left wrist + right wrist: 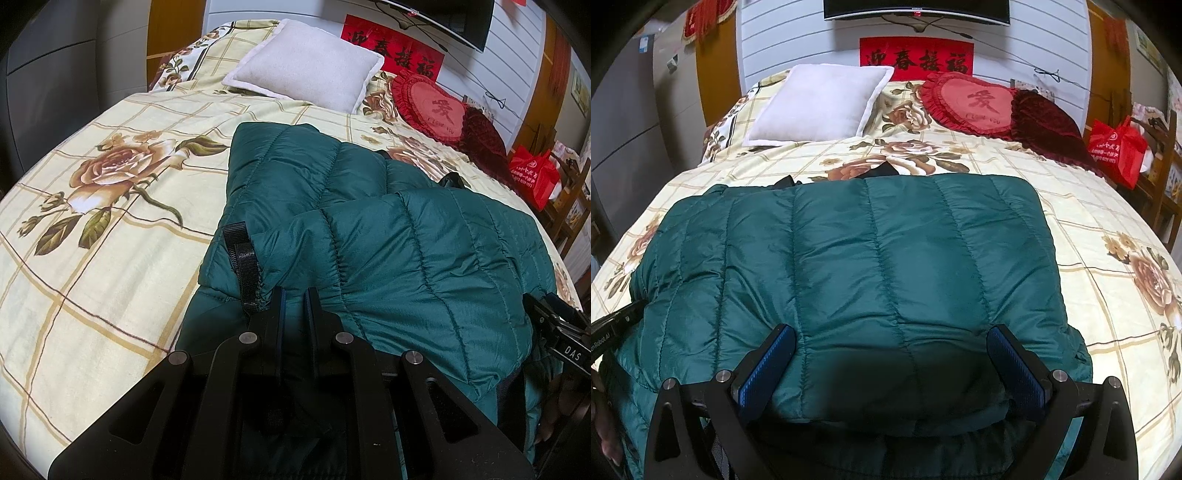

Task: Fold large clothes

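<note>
- Left wrist view: one quilted green jacket (388, 229) lay on the floral bedspread (110, 206), folded over itself, toward the near right part of the bed.
- The left gripper (296, 295) sat at the jacket's near edge with its two fingers drawn almost together, only a thin gap between them; whether any fabric was pinched there could not be told.
- One black strap (243, 266) stuck up just left of those fingers.
- Three cushions lay at the far end of the bed: one white pillow (306, 62), one red heart cushion (430, 107), one dark red cushion (484, 136). One red bag (535, 173) stood at the right.
- Right wrist view: the one jacket (868, 277) showed as a broad rectangle lying flat.
- The right gripper (892, 360) was spread wide, two blue-padded fingers (768, 369) either side of the jacket's near edge, gripping nothing.
</note>
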`<action>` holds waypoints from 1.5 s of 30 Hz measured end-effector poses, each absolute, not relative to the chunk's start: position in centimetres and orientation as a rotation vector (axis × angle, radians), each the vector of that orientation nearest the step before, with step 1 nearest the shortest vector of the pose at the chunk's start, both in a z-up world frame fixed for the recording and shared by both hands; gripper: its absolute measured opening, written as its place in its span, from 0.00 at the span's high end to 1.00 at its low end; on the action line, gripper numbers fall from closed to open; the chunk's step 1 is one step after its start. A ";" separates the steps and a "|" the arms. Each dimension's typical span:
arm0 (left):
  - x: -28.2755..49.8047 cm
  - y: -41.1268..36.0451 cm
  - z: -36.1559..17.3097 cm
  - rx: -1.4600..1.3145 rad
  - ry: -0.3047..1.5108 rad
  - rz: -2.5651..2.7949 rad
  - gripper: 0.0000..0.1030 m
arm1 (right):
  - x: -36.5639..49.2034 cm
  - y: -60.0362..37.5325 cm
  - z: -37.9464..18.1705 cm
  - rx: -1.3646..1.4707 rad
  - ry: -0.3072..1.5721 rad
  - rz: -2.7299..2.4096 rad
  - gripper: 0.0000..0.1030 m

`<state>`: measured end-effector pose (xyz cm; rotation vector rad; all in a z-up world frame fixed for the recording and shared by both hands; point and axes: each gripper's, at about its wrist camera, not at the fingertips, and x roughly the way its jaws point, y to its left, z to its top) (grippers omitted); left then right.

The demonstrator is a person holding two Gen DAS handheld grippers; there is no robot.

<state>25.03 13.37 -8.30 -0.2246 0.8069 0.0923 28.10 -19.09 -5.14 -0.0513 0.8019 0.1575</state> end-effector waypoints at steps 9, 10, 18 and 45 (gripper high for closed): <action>25.0 13.5 -8.2 -0.226 0.808 0.091 0.90 | 28.0 -19.2 -5.1 -0.046 0.801 0.157 0.00; 25.0 13.5 -8.2 -0.226 0.808 0.091 0.90 | 28.0 -19.2 -5.1 -0.046 0.801 0.157 0.00; 25.1 13.3 -8.3 -0.207 0.814 0.098 0.90 | 28.2 -19.7 -4.9 -0.021 0.815 0.167 0.00; 6.6 18.9 -4.1 0.024 0.862 0.002 0.90 | 5.7 -34.0 1.5 -0.049 0.874 0.130 0.00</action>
